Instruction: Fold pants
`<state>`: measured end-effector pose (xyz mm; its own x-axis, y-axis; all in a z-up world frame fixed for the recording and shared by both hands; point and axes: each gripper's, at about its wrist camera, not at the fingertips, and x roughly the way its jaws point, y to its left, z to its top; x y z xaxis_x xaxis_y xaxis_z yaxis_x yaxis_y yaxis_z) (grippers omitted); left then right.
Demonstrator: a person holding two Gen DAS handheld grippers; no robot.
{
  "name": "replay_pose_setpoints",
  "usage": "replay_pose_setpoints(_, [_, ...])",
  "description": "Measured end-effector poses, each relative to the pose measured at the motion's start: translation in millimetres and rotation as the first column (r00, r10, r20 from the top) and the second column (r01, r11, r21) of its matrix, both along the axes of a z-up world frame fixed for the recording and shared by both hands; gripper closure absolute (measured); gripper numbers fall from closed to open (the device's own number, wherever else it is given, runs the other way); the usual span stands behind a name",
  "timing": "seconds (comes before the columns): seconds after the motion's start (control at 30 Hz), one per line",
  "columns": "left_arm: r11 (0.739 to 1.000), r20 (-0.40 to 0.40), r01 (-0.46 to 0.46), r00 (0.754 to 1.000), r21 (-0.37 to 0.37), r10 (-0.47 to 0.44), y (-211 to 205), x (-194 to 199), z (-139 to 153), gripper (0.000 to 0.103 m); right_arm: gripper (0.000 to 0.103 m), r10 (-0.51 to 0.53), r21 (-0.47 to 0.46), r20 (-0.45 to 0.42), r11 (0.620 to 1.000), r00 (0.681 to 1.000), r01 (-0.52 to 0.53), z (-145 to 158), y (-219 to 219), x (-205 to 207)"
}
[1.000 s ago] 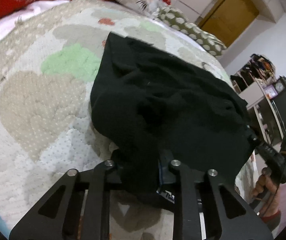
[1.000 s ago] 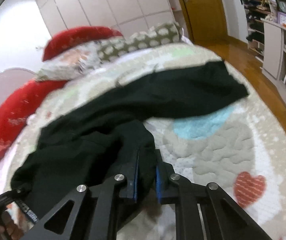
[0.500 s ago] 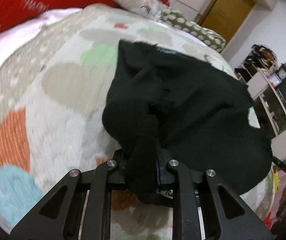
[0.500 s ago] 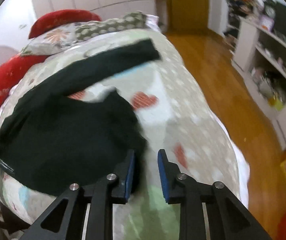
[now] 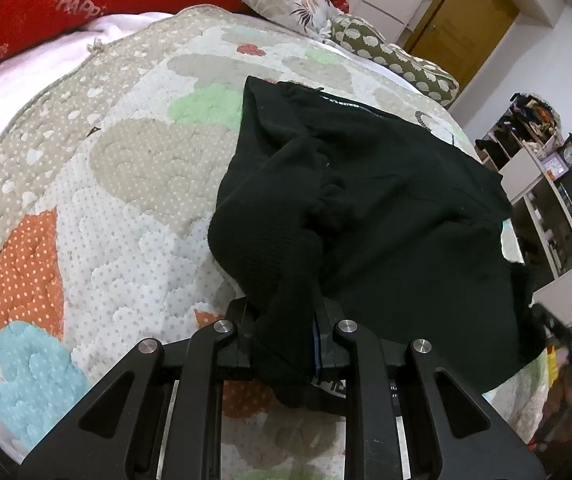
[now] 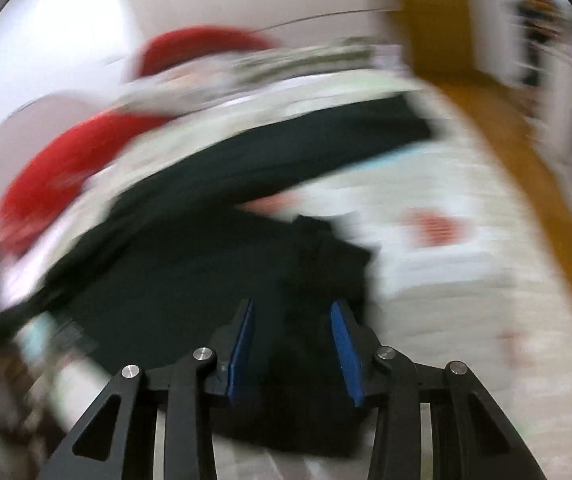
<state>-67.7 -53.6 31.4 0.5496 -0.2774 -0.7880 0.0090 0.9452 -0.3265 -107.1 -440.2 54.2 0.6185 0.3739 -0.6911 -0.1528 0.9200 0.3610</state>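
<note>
Black pants (image 5: 385, 216) lie bunched on a quilted bedspread (image 5: 98, 200). My left gripper (image 5: 286, 340) is shut on a fold of the pants at their near edge, and the cloth rises in a hump from the jaws. In the blurred right wrist view the pants (image 6: 190, 264) spread across the bed with one leg stretching toward the far right. My right gripper (image 6: 291, 340) is open, its blue pads (image 6: 343, 344) wide apart over the near edge of the pants, holding nothing.
Red pillows (image 5: 46, 4) and patterned pillows (image 5: 397, 60) line the head of the bed. A wooden door (image 5: 461, 12) and shelving (image 5: 537, 184) stand beyond the bed's right side. Wooden floor (image 6: 525, 168) runs along the bed's right edge.
My right gripper has let go of the pants and opened wide, and it is swinging fast. My left gripper keeps its hold and has pulled its fold back toward the bed's near side.
</note>
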Motion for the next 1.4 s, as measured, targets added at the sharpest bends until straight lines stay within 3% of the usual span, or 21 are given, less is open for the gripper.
replay_pose_setpoints(0.1, [1.0,0.005,-0.001,1.0,0.013,0.001,-3,1,0,0.086,0.064,0.052,0.053,0.003,0.997,0.999,-0.052,5,4,-9])
replay_pose_setpoints(0.23, [1.0,0.001,0.001,1.0,-0.004,0.0,-1,3,-4,0.086,0.055,-0.146,0.007,0.062,0.989,0.987,0.146,21,-43,-24])
replay_pose_setpoints(0.3, [1.0,-0.003,-0.004,1.0,-0.012,0.004,-1,5,-6,0.086,0.043,-0.21,-0.015,0.047,0.977,0.977,0.211,20,-56,-23])
replay_pose_setpoints(0.33, [1.0,-0.003,-0.007,1.0,-0.012,0.007,-1,5,-6,0.086,0.043,-0.215,-0.018,0.031,0.976,0.976,0.216,17,-57,-18])
replay_pose_setpoints(0.53, [1.0,-0.005,-0.005,1.0,0.005,0.005,-4,5,-4,0.086,0.039,-0.12,0.017,0.032,0.993,0.992,0.12,10,-35,-11])
replay_pose_setpoints(0.63, [1.0,-0.005,-0.004,1.0,0.019,0.004,-6,5,-4,0.086,0.036,-0.084,-0.075,0.034,0.993,0.996,0.086,-2,-16,-1])
replay_pose_setpoints(0.67, [1.0,-0.004,-0.007,1.0,0.019,0.007,-6,5,-4,0.086,0.046,-0.084,-0.106,0.029,0.991,0.996,0.087,-6,-13,2])
replay_pose_setpoints(0.7, [1.0,-0.004,-0.01,1.0,0.017,0.01,-6,5,-4,0.086,0.088,-0.084,-0.118,0.011,0.989,0.996,0.085,-11,-11,5])
replay_pose_setpoints(0.73, [1.0,-0.005,-0.012,1.0,0.014,0.012,-5,4,-4,0.086,0.097,-0.07,-0.085,-0.014,0.994,0.997,0.068,-13,-14,6])
replay_pose_setpoints(0.8, [1.0,-0.005,-0.008,1.0,0.011,0.008,-5,2,-1,0.086,0.097,-0.077,-0.04,0.037,0.996,0.996,0.078,2,-28,-5])
replay_pose_setpoints(0.93, [1.0,0.011,0.011,1.0,0.024,-0.011,-6,-2,6,0.085,0.097,-0.233,-0.125,0.092,0.962,0.968,0.244,25,-74,-22])
replay_pose_setpoints(1.07, [1.0,-0.006,-0.001,1.0,0.029,0.002,-6,1,-5,0.084,0.098,-0.397,-0.256,0.009,0.886,0.918,0.386,-3,-120,-19])
replay_pose_setpoints(1.13, [1.0,-0.003,-0.014,1.0,0.013,0.014,-3,-1,-7,0.08,0.098,-0.466,-0.265,-0.078,0.862,0.881,0.432,-28,-138,-14])
replay_pose_setpoints(1.2, [1.0,-0.007,-0.011,1.0,0.017,0.011,0,-3,-3,0.074,0.097,-0.499,-0.255,-0.108,0.85,0.86,0.461,-32,-146,-19])
replay_pose_setpoints(1.27, [0.999,-0.013,-0.018,1.0,0.033,0.019,5,-7,4,0.064,0.096,-0.5,-0.215,-0.068,0.852,0.863,0.477,-18,-148,-29])
replay_pose_setpoints(1.33, [0.998,0.01,-0.049,0.999,0.048,0.049,12,-13,16,0.062,0.095,-0.434,-0.168,-0.022,0.889,0.9,0.425,0,-133,-32])
replay_pose_setpoints(1.4, [0.995,0.048,-0.078,0.996,0.058,0.076,14,-19,28,0.062,0.082,-0.327,-0.171,0.007,0.931,0.945,0.324,15,-105,-26])
